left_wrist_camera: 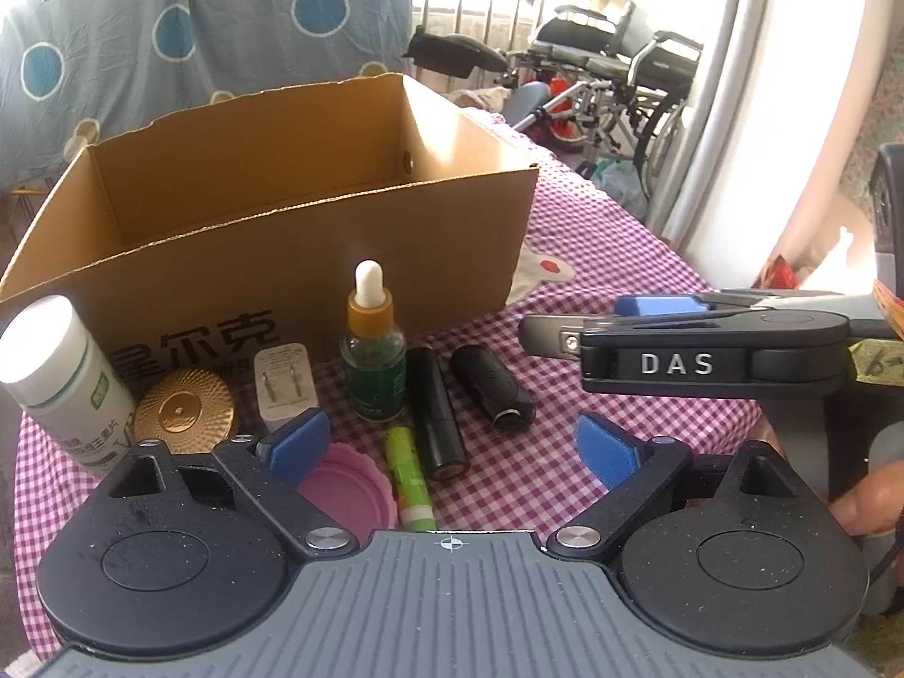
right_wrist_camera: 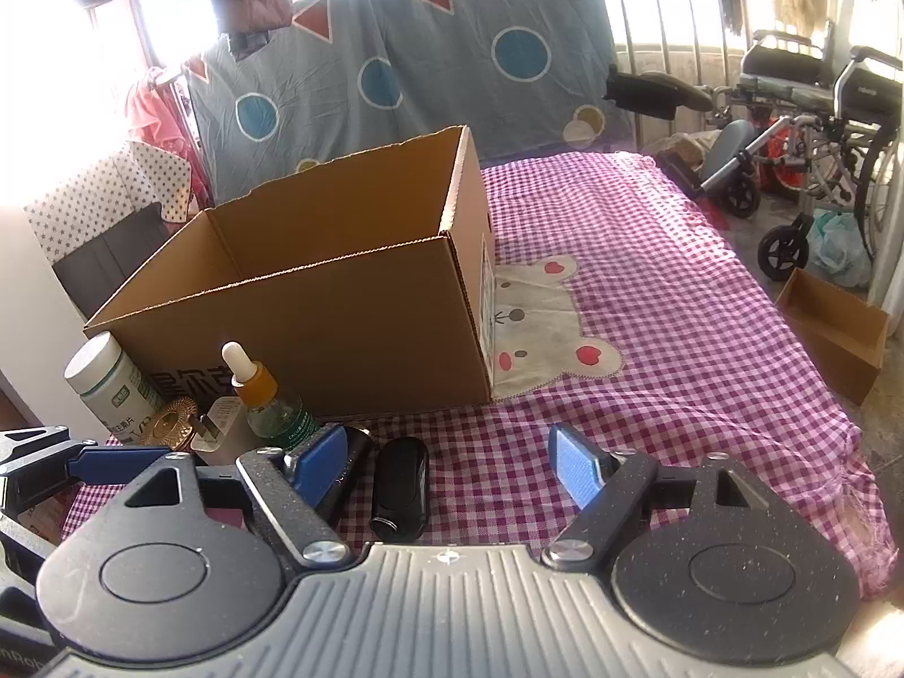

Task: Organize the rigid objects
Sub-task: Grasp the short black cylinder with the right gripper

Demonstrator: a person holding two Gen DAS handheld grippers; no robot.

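Both tilt downward: left gripper (left_wrist_camera: pixel 452 446) spread over a green lip balm (left_wrist_camera: pixel 409 480); right gripper (right_wrist_camera: pixel 452 466) spread, black capsule-shaped case (right_wrist_camera: pixel 400 489) at twelve o'clock.

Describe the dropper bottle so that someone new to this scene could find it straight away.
Find the open brown cardboard box on the pink checked cloth. A row of small items stands before its printed front wall. The clear glass dropper bottle is the only one with a white rubber bulb, amber collar and green label.
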